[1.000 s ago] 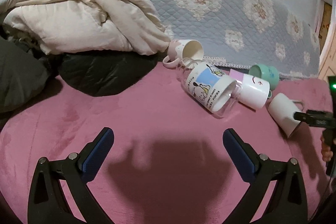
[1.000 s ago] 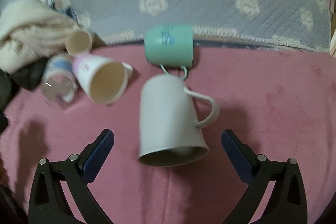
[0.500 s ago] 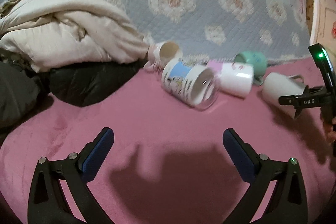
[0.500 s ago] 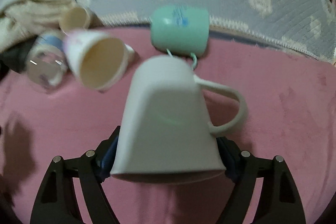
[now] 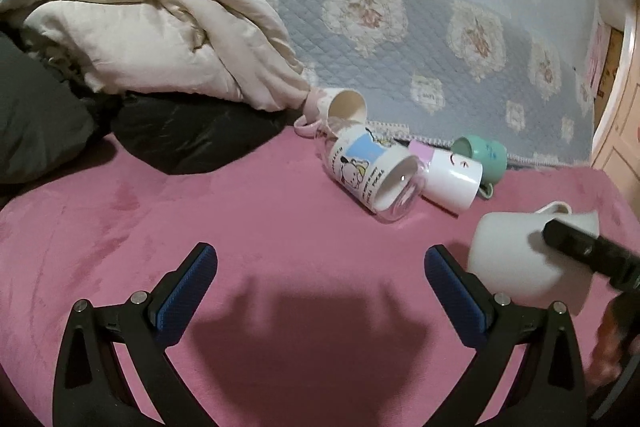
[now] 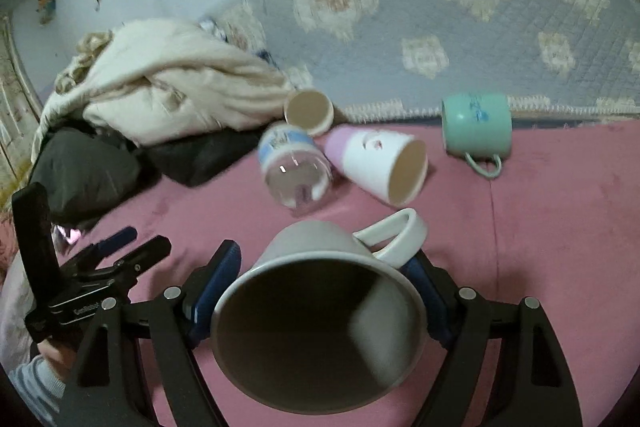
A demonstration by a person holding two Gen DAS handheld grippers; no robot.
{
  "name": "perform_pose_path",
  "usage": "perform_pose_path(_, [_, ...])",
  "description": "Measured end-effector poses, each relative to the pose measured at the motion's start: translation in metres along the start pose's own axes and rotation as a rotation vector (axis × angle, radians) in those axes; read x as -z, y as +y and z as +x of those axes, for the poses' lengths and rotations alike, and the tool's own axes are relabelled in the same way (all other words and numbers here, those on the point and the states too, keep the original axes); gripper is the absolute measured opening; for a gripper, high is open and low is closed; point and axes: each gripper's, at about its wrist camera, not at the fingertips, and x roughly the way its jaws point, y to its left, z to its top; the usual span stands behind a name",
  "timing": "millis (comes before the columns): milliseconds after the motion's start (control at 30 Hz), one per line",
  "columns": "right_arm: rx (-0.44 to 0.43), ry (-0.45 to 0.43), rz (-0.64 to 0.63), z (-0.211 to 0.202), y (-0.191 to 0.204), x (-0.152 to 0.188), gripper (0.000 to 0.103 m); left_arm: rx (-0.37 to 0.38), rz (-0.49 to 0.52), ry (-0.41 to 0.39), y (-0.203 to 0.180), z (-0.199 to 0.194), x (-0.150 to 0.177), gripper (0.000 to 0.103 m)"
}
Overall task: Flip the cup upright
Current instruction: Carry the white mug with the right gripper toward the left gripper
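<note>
Left wrist view. Pink plush bed cover (image 5: 248, 219) in front of a quilted blue floral bedspread (image 5: 400, 39); cream duvet (image 5: 140, 27) heaped over dark clothing (image 5: 188, 143) toward the far left corner of the bed. Left gripper (image 5: 320, 275) hovering above bare cover, jaws released and spread wide, nothing between them. Toward the far edge, four tipped-over cups in a cluster: one small pink mug (image 5: 340, 105) against the duvet, one clear glass with a cartoon dog sleeve (image 5: 372, 179), one white-and-lilac cup (image 5: 448, 179), one mint green mug (image 5: 482, 153). Nearer, toward the right edge, a fifth: the white mug (image 5: 520, 259), lifted off the cover and tilted, one dark finger of the other tool across its side.

Right wrist view. Same bed and bedspread; four lying cups counted again beyond the tool. Right gripper (image 6: 316, 295) clenched on the white mug (image 6: 320, 307), blue pads pressed to opposite sides of the wall just below the rim, mouth turned toward the camera, handle (image 6: 396, 235) pointing up and right. Left gripper (image 6: 116, 251) visible at lower left.

Handling, as judged: glazed ceramic, rigid, moderately heavy, slippery and breakable if dropped on another cup; tapered wall likely to slide out of a loose pinch, so a firm hold across the body, clear of the handle, is preferable.
</note>
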Motion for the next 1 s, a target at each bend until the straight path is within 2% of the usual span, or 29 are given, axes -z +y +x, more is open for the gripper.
perform_pose_path(33, [0.012,0.005,-0.008,0.004,0.001,0.003,0.083,0.000,-0.004,-0.008,0.001,-0.002,-0.001,0.103])
perform_pose_path(100, [0.047,0.108,-0.029,0.021,0.003,0.014,0.083,-0.005,0.001,-0.018,0.001,-0.005,-0.003,0.103])
perform_pose_path(200, [0.061,0.151,-0.027,0.022,0.001,0.025,0.084,-0.025,0.009,-0.028,0.002,-0.008,-0.005,0.103])
perform_pose_path(300, [0.057,0.278,-0.030,0.028,0.001,0.030,0.084,-0.019,0.007,-0.018,0.003,-0.008,-0.005,0.103])
perform_pose_path(400, [0.073,0.433,-0.043,0.044,0.004,0.038,0.089,-0.022,0.021,-0.010,0.000,-0.006,-0.004,0.103])
perform_pose_path(467, [0.085,0.445,-0.075,0.046,0.007,0.040,0.089,-0.036,0.041,-0.006,-0.004,-0.005,-0.002,0.103])
perform_pose_path(533, [0.116,0.504,-0.143,0.054,0.014,0.042,0.089,-0.043,0.054,-0.001,-0.007,-0.003,-0.001,0.103])
perform_pose_path(633, [0.117,0.474,-0.114,0.053,0.014,0.040,0.086,-0.044,0.060,0.003,-0.009,-0.003,-0.001,0.103])
perform_pose_path(800, [0.103,0.323,0.066,0.034,0.012,0.018,0.081,-0.060,0.049,-0.016,-0.008,-0.007,-0.005,0.103])
perform_pose_path(867, [0.048,0.307,0.169,0.035,0.012,0.013,0.081,-0.060,0.039,-0.025,-0.006,-0.010,-0.008,0.103])
perform_pose_path(1000, [0.015,0.317,0.287,0.051,0.012,0.027,0.081,-0.086,0.034,-0.037,-0.002,-0.014,-0.010,0.103])
